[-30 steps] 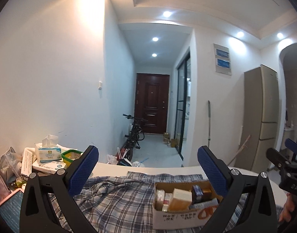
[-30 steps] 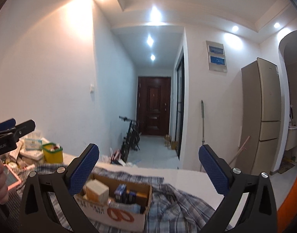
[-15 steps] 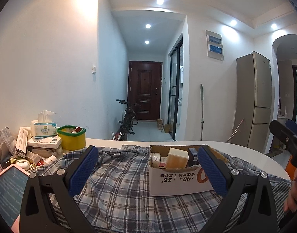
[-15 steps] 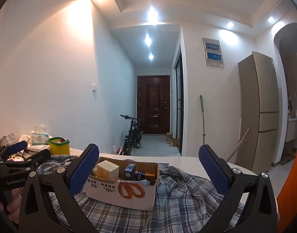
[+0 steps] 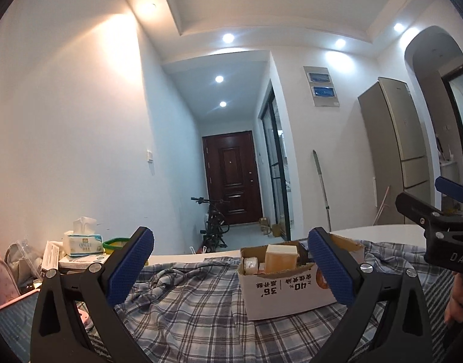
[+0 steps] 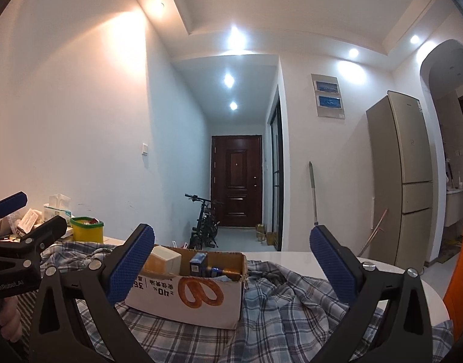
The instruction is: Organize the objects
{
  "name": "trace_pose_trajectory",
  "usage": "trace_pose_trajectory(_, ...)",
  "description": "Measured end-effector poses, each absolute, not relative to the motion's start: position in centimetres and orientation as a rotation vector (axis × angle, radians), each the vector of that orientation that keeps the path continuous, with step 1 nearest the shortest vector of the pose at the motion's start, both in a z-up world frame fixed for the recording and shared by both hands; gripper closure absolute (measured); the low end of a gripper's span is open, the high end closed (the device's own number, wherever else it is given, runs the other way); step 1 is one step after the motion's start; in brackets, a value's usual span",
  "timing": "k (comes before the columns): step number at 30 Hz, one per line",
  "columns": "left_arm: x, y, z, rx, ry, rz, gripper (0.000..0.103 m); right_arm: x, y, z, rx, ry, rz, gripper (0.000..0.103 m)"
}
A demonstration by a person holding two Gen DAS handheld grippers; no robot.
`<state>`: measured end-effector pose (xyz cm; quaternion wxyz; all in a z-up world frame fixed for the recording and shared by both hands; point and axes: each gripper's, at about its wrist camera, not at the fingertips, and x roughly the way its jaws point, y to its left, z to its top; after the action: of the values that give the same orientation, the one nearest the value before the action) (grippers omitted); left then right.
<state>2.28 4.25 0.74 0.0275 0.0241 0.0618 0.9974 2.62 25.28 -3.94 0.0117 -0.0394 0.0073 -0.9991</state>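
Observation:
An open cardboard box (image 5: 287, 290) with small packages inside stands on a blue plaid cloth (image 5: 195, 311) spread over a white table. It also shows in the right wrist view (image 6: 189, 293). My left gripper (image 5: 231, 272) is open and empty, held level in front of the box, which sits by its right finger. My right gripper (image 6: 231, 269) is open and empty, with the box by its left finger. Each gripper shows at the edge of the other's view: the right one (image 5: 440, 211), the left one (image 6: 22, 220).
At the table's left end are a tissue box (image 5: 81, 239), a yellow tub with a green rim (image 6: 86, 230), stacked small boxes and a pink item (image 5: 1, 284). The table edge (image 6: 413, 278) curves at the right. A fridge (image 6: 410, 181), bicycle and door stand beyond.
Both cameras first dropped level with the table, then tilted slightly up; the box now sits lower in view. Both grippers stayed open and empty.

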Motion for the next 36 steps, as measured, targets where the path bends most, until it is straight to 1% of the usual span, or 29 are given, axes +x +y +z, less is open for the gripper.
trace_pose_trajectory(3,1.1,4.5,0.5,-0.010,0.217,3.093,0.000,2.6,25.6,-4.0,-0.109,-0.005,-3.129,0.000)
trace_pose_trajectory(8,0.2,3.8,0.5,-0.079,0.162,3.089,0.000,1.9,26.2,-4.1,-0.041,-0.053,-3.126,0.000)
trace_pose_trajectory(11,0.5,3.6,0.6,-0.054,0.143,3.091,0.000,2.1,26.5,-3.8,-0.062,-0.057,-3.117,0.000)
trace_pose_trajectory(15,2.1,2.8,0.9,0.081,0.096,3.076,0.000,2.1,26.3,-3.7,-0.065,-0.029,-3.120,0.000)
trace_pose_trajectory(21,3.4,2.4,1.0,0.181,0.076,3.087,0.000,2.1,25.9,-4.0,-0.054,-0.013,-3.128,0.000)
trace_pose_trajectory(28,3.5,1.4,1.1,0.176,0.011,3.093,0.000,1.9,26.1,-3.9,-0.038,-0.028,-3.134,0.000)
trace_pose_trajectory(32,4.4,0.7,1.1,0.250,-0.048,3.143,0.000,1.7,26.2,-3.8,-0.022,-0.029,-3.139,0.000)
trace_pose_trajectory(36,4.0,0.1,1.1,0.199,-0.089,3.153,0.000,1.3,26.4,-3.9,0.006,-0.035,-3.143,0.000)
